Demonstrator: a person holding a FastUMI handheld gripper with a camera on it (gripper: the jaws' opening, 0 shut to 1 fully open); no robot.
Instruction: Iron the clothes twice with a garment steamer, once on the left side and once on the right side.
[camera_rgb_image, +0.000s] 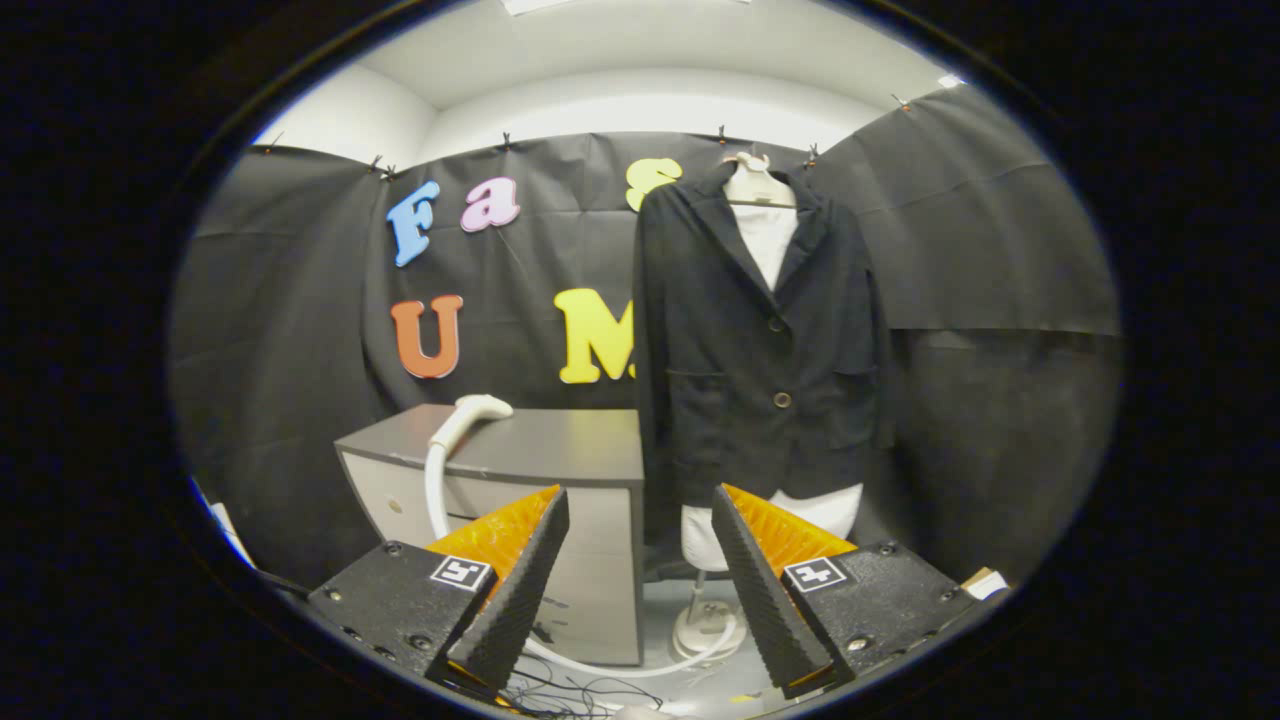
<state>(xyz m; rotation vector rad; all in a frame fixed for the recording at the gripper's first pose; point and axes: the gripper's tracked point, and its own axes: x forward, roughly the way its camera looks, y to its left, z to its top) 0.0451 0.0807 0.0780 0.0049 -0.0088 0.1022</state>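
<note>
Hovering: the gripper (640, 560) hangs in mid-air, well back from everything, fingers spread wide with nothing between them.
Fingers: two dark ribbed pads (520, 590) on orange backing, angled outward, both bare.
Steamer head: a white garment steamer head (478, 408) lies on the near left corner of the grey cabinet (560, 445), beyond the left finger.
Hose: its white hose (436, 490) drops down the cabinet front, runs along the floor behind the fingers and reaches a round white base (706, 628).
Jacket: the dark blazer (760, 350) hangs on a white dress form (768, 235), straight ahead and beyond the right finger, buttoned at the front, just right of the cabinet.
Dress form: its white lower edge shows under the blazer hem, on a thin pole.
Floor: loose dark cables (590, 690) lie just below the fingertips.
</note>
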